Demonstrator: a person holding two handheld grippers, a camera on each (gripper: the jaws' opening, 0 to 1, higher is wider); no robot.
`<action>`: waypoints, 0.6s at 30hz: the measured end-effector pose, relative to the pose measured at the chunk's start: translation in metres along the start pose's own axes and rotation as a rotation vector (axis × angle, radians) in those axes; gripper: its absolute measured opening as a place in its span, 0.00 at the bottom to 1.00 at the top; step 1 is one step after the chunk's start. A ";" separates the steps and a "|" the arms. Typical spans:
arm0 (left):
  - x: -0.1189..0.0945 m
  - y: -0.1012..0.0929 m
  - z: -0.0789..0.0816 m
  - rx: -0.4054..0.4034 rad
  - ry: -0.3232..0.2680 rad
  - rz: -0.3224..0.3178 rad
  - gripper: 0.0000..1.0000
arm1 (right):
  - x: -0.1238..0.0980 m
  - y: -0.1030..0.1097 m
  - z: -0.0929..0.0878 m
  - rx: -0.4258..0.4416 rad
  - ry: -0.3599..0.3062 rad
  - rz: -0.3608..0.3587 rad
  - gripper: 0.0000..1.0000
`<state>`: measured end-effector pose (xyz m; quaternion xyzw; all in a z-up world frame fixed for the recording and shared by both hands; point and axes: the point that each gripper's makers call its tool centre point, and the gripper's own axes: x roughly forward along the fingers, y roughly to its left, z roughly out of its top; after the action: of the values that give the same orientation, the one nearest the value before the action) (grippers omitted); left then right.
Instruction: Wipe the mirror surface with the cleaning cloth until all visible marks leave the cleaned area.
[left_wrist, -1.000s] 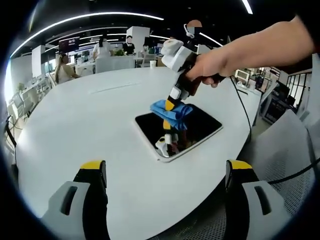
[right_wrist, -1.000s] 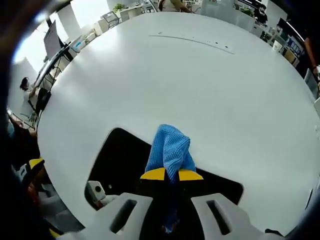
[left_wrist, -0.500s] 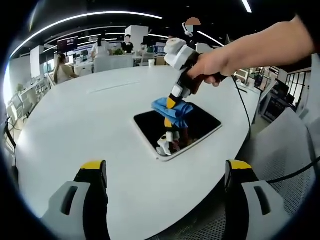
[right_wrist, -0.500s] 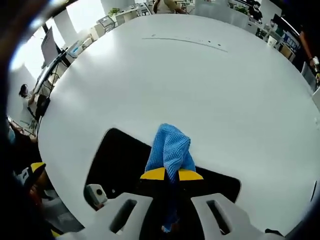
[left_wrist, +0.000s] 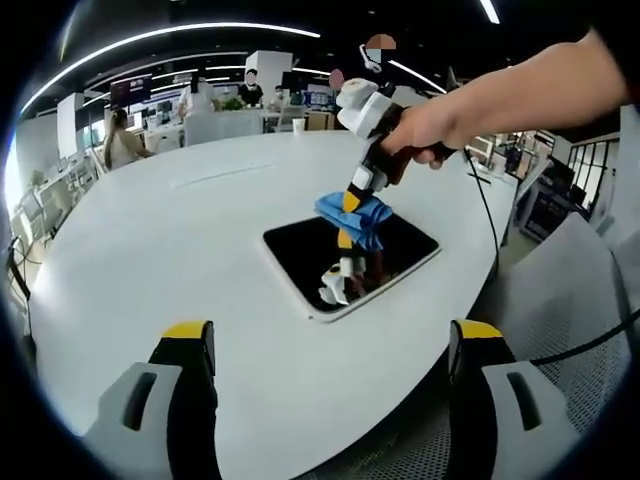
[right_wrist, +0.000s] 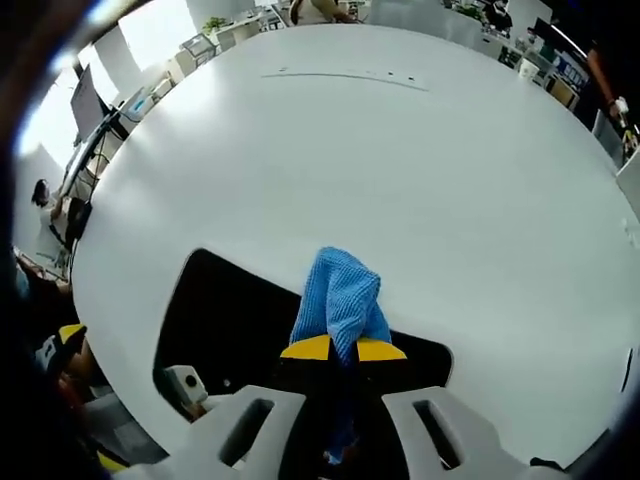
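Note:
A dark rectangular mirror (left_wrist: 310, 260) with a white rim lies flat on the round white table (left_wrist: 150, 260). My right gripper (left_wrist: 348, 200), held by a hand, is shut on a blue cleaning cloth (left_wrist: 362, 213) and presses it onto the mirror's far right part. In the right gripper view the cloth (right_wrist: 340, 295) bunches out past the shut yellow-tipped jaws (right_wrist: 343, 349), over the mirror (right_wrist: 220, 330). My left gripper (left_wrist: 330, 345) hangs open above the table's near edge, well short of the mirror, holding nothing.
A grey mesh chair (left_wrist: 575, 300) stands at the right of the table with a black cable (left_wrist: 490, 240) trailing over the edge. Desks, screens and several people (left_wrist: 125, 135) fill the office behind the table.
My right gripper has slid the cloth a little farther across the mirror, toward its far right end. The left gripper has stayed put.

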<state>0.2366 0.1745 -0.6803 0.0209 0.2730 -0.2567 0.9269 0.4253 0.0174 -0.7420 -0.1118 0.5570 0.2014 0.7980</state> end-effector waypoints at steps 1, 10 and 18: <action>0.000 0.001 0.000 -0.002 0.000 0.004 0.95 | -0.001 -0.001 -0.001 0.006 0.002 0.000 0.01; 0.000 0.000 -0.002 0.005 0.008 -0.003 0.95 | -0.001 -0.013 -0.003 0.040 0.004 -0.006 0.01; 0.000 0.000 -0.001 0.004 0.002 0.000 0.95 | -0.001 -0.011 -0.004 0.050 -0.003 -0.031 0.01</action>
<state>0.2363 0.1747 -0.6811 0.0231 0.2733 -0.2575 0.9265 0.4264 0.0054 -0.7427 -0.1001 0.5590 0.1753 0.8042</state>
